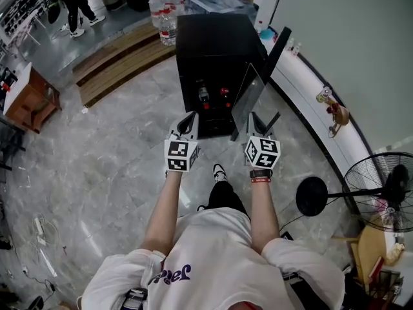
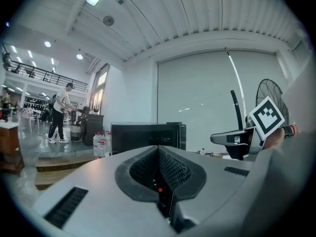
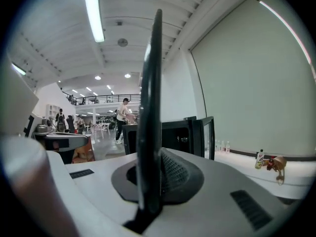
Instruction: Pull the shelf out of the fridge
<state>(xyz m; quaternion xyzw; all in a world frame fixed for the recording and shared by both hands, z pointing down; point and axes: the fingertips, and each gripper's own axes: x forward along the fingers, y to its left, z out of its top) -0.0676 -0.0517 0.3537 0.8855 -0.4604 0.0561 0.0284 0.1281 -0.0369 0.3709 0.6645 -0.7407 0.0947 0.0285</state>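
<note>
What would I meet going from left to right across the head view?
Wooden table → left hand-held gripper → right hand-held gripper, clamped on the shelf → standing fan.

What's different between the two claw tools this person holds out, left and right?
The right gripper is clamped on the dark shelf, held on edge; the left gripper holds nothing, its jaws together. The right gripper's marker cube looks rolled sideways; the left gripper's marker cube sits squarer. Both are the same build and point toward the open black fridge.
</note>
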